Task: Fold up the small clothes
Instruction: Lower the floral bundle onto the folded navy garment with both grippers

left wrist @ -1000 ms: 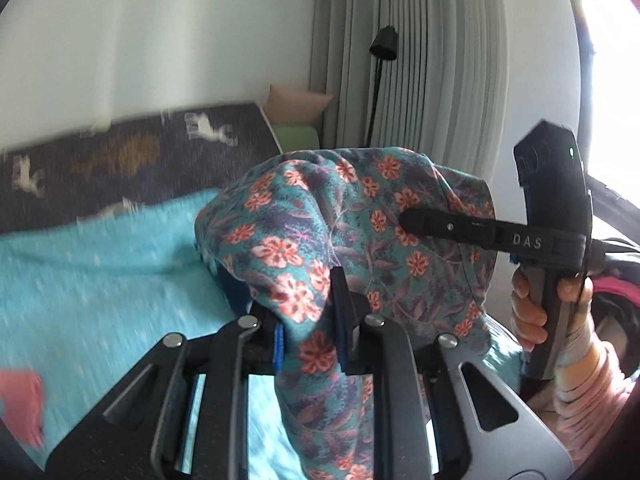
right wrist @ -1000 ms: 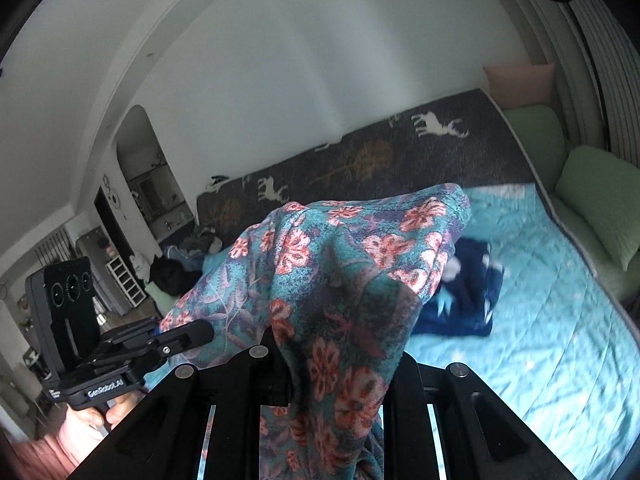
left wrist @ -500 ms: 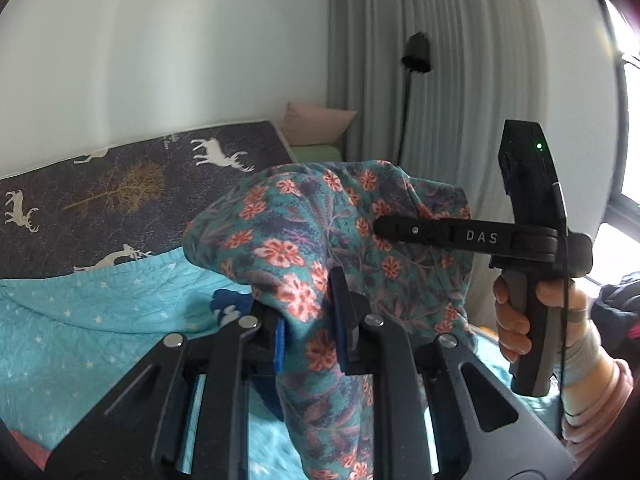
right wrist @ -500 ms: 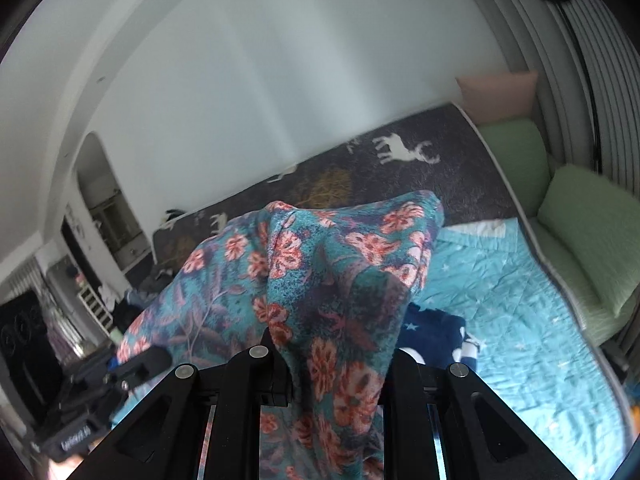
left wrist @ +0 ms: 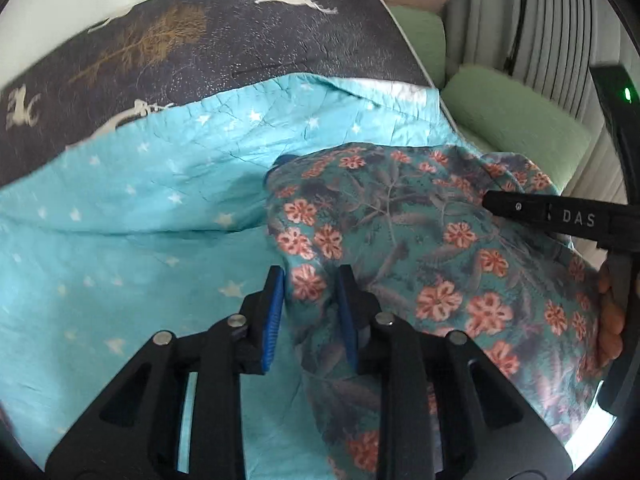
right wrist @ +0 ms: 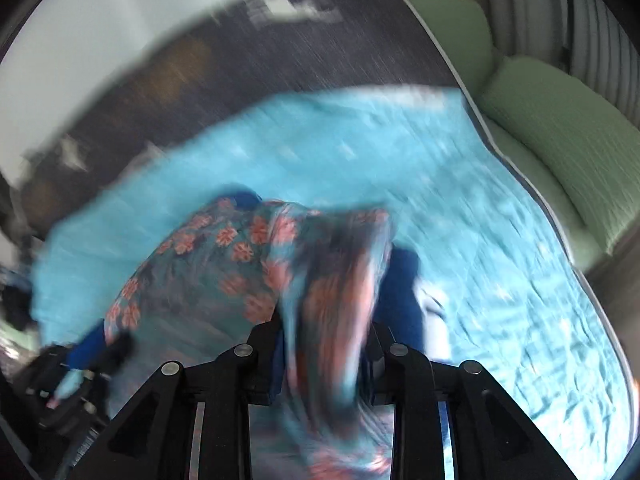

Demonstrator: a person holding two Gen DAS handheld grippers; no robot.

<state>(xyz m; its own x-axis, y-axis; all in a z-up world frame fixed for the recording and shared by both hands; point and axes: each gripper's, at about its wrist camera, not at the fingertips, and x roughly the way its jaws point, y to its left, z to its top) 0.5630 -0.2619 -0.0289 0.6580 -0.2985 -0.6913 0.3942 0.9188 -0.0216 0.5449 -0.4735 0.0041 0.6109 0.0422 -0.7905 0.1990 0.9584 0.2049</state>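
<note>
Floral garment [left wrist: 420, 240] (teal w/ coral-pink flowers) lies spread on the turquoise star quilt [left wrist: 140, 208], which is the landmark here. It sits on the quilt's right part in the left wrist view, bunched and rumpled, not flat. Left gripper [left wrist: 310, 286]: jaws opening, blue pads a fair way apart, w/ a fold of the garment's near-left edge between them; the right pad looks to be against the cloth, the left pad seems just clear of it, so grip looks loosened. Right gripper [right wrist: 324, 328]: jaws opening too, a ridge of the same garment runs up between the fingers; view is badly motion-blurred, so can't tell if the pads touch cloth. In the left wrist view the right gripper's black body, marked "DAS", shows at the garment's right side, above the quilt, w/ the person's hand [left wrist: 610, 320] around its handle. Dark navy cloth [right wrist: 404, 300] lies on the quilt, partly under the garment, peeking out at its far and right edges. Beyond the quilt's far edge: dark blanket w/ white deer and a gold tree [left wrist: 240, 32]. Off the quilt's right edge: green cushions [left wrist: 516, 120], then grey curtain [left wrist: 532, 12].
</note>
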